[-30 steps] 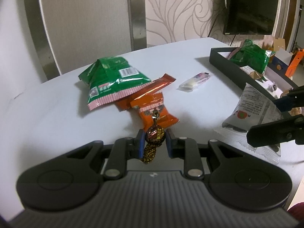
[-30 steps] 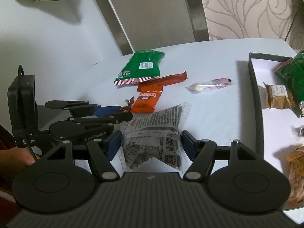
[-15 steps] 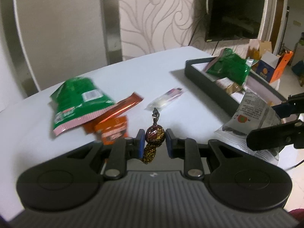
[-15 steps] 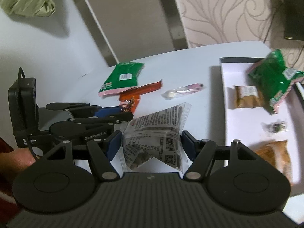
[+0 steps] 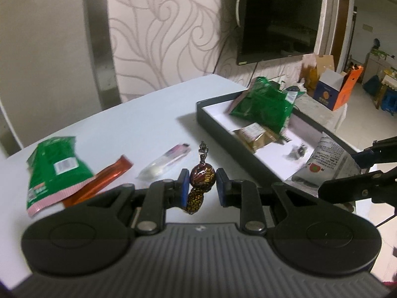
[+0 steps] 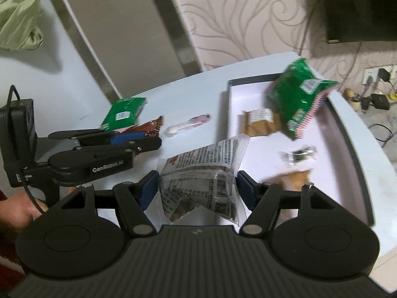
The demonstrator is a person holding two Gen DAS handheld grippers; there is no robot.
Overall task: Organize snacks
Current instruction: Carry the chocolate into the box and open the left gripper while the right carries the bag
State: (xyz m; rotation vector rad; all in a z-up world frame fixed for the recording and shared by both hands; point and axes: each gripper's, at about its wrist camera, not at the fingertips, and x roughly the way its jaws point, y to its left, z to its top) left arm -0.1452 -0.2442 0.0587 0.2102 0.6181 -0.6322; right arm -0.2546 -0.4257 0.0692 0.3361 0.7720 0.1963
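My left gripper (image 5: 201, 186) is shut on a dark red wrapped candy (image 5: 201, 176) and holds it above the white table, left of the dark tray (image 5: 218, 126). My right gripper (image 6: 198, 186) is shut on a clear printed snack packet (image 6: 203, 173) and holds it over the tray's near left edge (image 6: 229, 109). The tray holds a green bag (image 6: 297, 99), a brown packet (image 6: 260, 121), a small dark candy (image 6: 300, 154) and an orange packet (image 6: 295, 181). The right gripper and its packet (image 5: 327, 156) show at the right of the left wrist view.
On the table left of the tray lie a green bag (image 5: 54, 166), an orange-red bar (image 5: 104, 178) and a clear pink-tipped packet (image 5: 166, 161). A television (image 5: 278, 17) hangs on the patterned wall. Cardboard boxes (image 5: 332, 89) stand on the floor beyond.
Both grippers have swung right toward the tray with their snacks still held. The tray now sits nearer the middle of both views.
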